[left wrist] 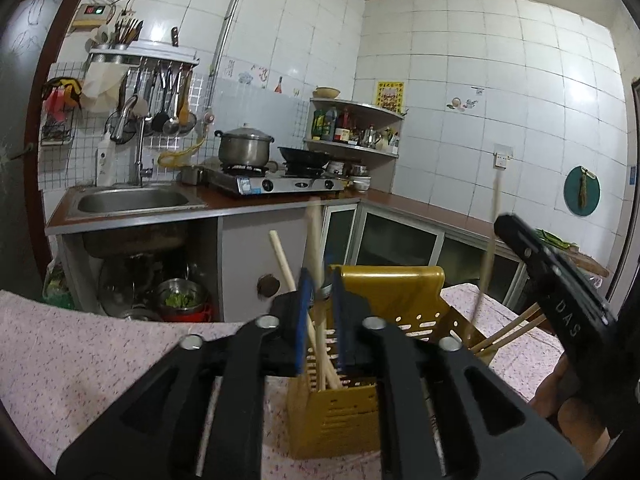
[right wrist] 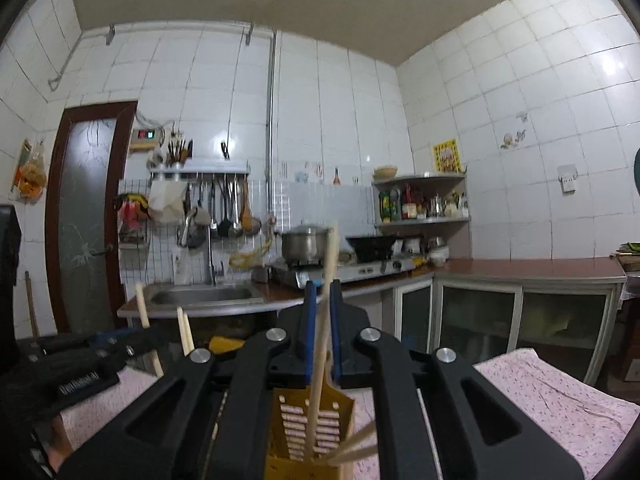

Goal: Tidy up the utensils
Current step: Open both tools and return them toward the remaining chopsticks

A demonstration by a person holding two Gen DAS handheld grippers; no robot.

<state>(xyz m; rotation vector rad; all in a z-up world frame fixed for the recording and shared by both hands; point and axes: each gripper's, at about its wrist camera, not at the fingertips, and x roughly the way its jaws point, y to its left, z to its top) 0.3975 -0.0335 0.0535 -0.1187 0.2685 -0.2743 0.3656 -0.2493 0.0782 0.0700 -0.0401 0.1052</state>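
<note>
Surface: pink cloth, lower frame.
Holder: yellow, slotted, bottom centre.
Left claw: parted, chopstick loose between.
Right claw: clamped on chopstick mid-shaft.
Handling: light, stiff, slippery; likely best gripped mid-length.

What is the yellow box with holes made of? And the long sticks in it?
The yellow box looks like plastic: smooth, slightly shiny, with neat moulded slots. The sticks look like pale wood or bamboo, matte and unpainted; which of the two I cannot tell. The cloth under the box seems soft woven fabric.
</note>
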